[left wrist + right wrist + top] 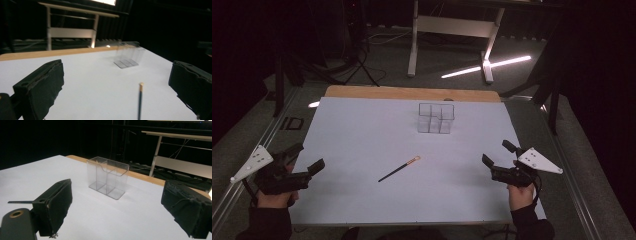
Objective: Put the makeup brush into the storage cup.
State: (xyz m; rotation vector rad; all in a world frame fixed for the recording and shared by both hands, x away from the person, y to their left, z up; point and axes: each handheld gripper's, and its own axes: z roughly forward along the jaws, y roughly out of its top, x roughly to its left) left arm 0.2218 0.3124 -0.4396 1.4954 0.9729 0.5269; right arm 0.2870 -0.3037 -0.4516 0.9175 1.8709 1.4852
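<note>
One thin dark pencil [399, 168] with a pale tip lies flat at mid-table on the white sheet [362, 135], between the left gripper [307, 161] and right gripper [496, 155], well apart from both. Each gripper's two black padded jaws stand wide apart, holding nothing. One clear plastic divided organizer [436, 118] stands upright beyond the pencil.

Bench [362, 145]: pale blue-white sheet, unpatterned, with a light wood strip [412, 93] along the far edge. Organiser [436, 118]: clear, colourless plastic. Chopstick [399, 168]: black shaft, orange-tan end. Left gripper [307, 165] and right gripper [497, 160]: matte black jaws, each with a light grey three-cornered plate. Sleeves [532, 227]: black. Floor [437, 55]: grey.
</note>
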